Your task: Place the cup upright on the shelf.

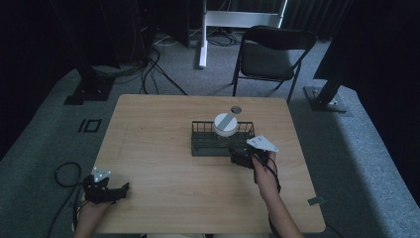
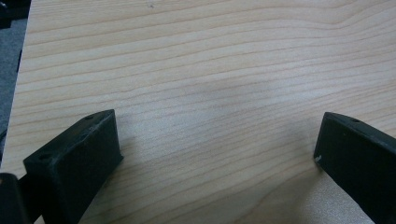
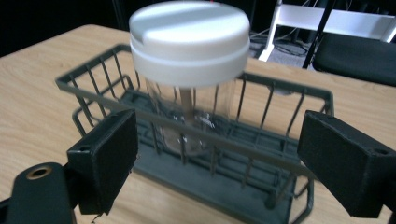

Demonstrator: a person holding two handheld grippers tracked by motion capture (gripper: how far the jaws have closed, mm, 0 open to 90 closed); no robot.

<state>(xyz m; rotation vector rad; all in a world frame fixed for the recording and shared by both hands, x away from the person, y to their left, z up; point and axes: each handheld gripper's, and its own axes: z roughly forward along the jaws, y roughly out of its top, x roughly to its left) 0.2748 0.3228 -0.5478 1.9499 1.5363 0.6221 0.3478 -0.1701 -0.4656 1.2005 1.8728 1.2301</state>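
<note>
A clear jar with a white lid (image 1: 226, 125) (image 3: 188, 44) stands upright inside a dark wire basket (image 1: 200, 147) (image 3: 275, 154) near the middle of the wooden table (image 1: 163, 163). My right gripper (image 1: 237, 157) (image 3: 217, 154) is just in front of the basket on the near side, open, its jaws wide apart and empty. My left gripper (image 1: 121, 191) (image 2: 217, 154) rests low over bare wood at the table's near left corner, open, nothing between its jaws.
A small round dark disc (image 1: 236, 109) lies on the table behind the basket. A black folding chair (image 1: 270, 52) stands beyond the far edge. Cables (image 1: 67, 173) and stand bases lie on the carpet around the table.
</note>
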